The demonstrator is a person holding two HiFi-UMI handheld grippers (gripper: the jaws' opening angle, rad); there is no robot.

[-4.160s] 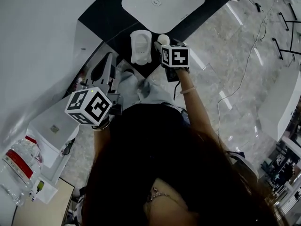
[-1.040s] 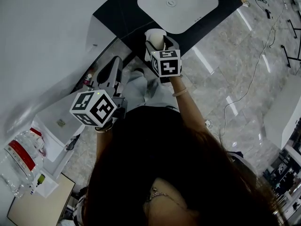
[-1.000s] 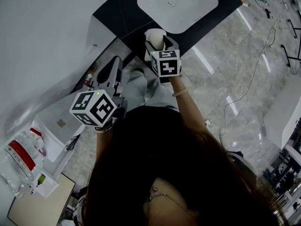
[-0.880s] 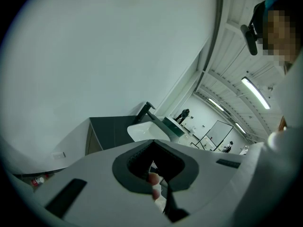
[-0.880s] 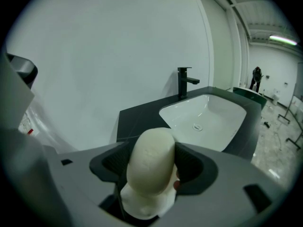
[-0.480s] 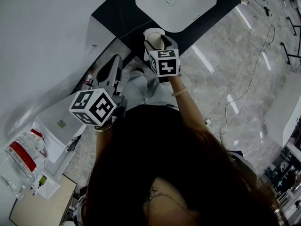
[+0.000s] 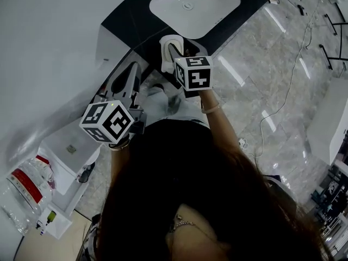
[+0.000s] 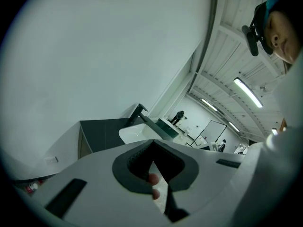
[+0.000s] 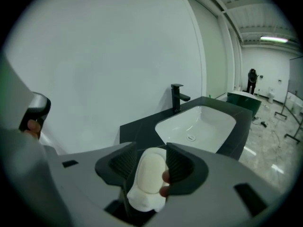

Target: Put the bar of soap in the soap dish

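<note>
The cream oval bar of soap [image 9: 150, 171] lies in the white soap dish [image 9: 144, 202], which stands on the black counter [image 9: 142, 126]. My right gripper [image 9: 151, 148] hovers just above the dish. Its jaws are closing, with the soap and dish showing in the gap and the pads not pressing on them. In the head view the dish [image 7: 165, 56] sits at the counter's near edge under the right gripper [image 7: 176, 48], and the soap is hidden there. My left gripper [image 7: 128, 80] hangs low at the left, shut and empty [image 8: 152, 142].
A white basin [image 7: 193, 4] with a black faucet [image 9: 177, 96] is set into the counter behind the dish. A white wall runs along the left. A white shelf unit holds a red-labelled bottle [image 7: 24, 181] at lower left. Cables trail across the marble floor [image 7: 283, 80] on the right.
The right gripper has risen a little off the dish, and more of the white dish shows beside its jaws. The left gripper has stayed where it was.
</note>
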